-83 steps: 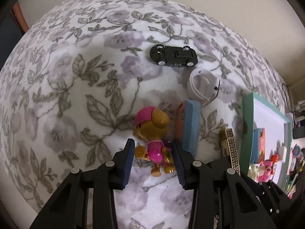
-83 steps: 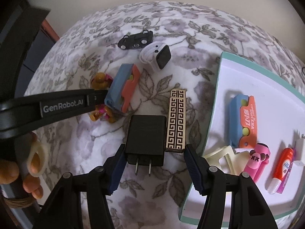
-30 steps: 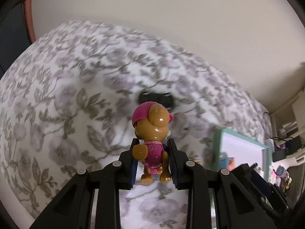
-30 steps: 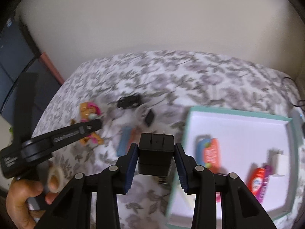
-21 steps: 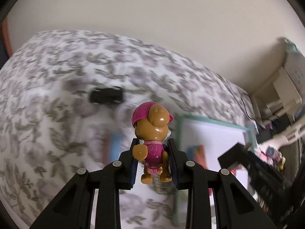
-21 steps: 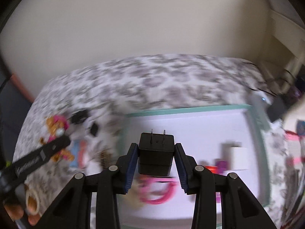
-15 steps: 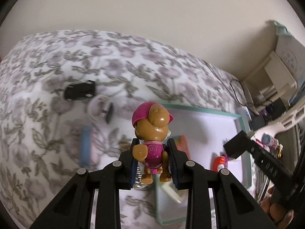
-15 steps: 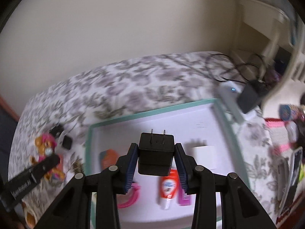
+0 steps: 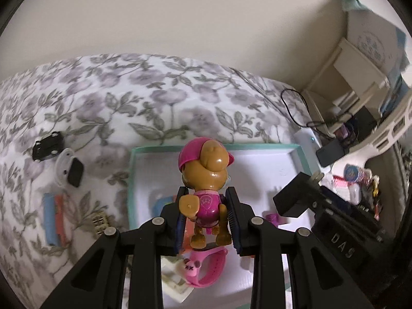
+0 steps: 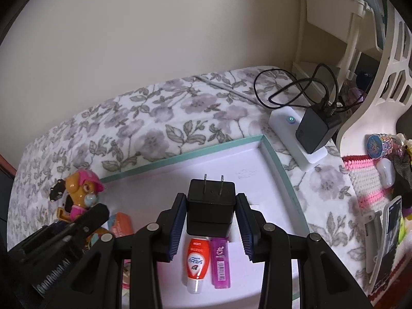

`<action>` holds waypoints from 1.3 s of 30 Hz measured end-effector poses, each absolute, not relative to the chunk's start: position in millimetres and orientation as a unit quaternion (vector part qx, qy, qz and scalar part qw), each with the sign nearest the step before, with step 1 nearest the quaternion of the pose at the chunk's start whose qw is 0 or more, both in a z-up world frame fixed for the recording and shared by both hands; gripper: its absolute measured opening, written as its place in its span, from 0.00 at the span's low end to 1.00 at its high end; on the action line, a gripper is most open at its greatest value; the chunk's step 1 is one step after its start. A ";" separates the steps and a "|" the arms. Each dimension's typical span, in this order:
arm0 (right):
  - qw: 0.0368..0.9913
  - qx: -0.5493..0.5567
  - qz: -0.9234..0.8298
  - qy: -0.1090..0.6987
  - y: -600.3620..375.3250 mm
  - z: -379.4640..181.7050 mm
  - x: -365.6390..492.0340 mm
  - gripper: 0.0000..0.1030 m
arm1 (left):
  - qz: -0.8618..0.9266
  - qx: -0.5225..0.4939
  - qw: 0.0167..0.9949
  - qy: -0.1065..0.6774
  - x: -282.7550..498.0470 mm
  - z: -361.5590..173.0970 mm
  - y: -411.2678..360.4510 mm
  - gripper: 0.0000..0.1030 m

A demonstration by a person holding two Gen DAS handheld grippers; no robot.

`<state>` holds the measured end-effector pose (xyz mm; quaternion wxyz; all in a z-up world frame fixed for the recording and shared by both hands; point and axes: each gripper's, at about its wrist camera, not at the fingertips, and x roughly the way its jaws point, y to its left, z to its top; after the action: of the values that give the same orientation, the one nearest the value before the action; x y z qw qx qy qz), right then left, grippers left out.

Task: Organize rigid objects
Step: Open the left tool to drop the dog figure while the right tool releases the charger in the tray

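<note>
Both claws loaded above the tray (image 10: 273,152).
Left claw (image 9: 206,219) grips the pup toy (image 9: 204,177) mid-frame; right claw (image 10: 211,221) clamps the black plug (image 10: 210,211), prongs up.

A floral bedspread (image 10: 159,118) meets a plain wall (image 10: 154,38). At two o'clock, a black adapter (image 10: 315,131) sits on a white power strip (image 10: 291,128), its cable (image 10: 288,87) looped.
</note>
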<state>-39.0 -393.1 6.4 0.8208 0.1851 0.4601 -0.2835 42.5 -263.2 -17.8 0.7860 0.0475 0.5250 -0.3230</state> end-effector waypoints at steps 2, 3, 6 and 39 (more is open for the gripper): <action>0.817 0.188 -0.284 0.465 -395.7 2.3 -40.4 0.40 | -0.322 0.059 0.779 0.535 41.6 -29.9 -268.8 0.30; 0.816 0.191 -0.283 0.467 -396.6 0.1 -41.1 0.40 | -0.322 0.061 0.778 0.537 41.2 -32.6 -269.3 0.30; 0.815 0.196 -0.276 0.470 -396.9 -3.2 -41.2 0.40 | -0.326 0.068 0.774 0.539 38.5 -38.5 -271.4 0.30; 0.821 0.156 -0.251 0.488 -373.7 8.6 -34.5 0.47 | -0.287 0.042 0.795 0.533 47.4 -19.3 -238.2 0.50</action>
<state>-34.5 -373.7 8.6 0.8213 0.1559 0.4878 -0.2512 47.4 -238.2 -19.3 0.7949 0.0418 0.5332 -0.2866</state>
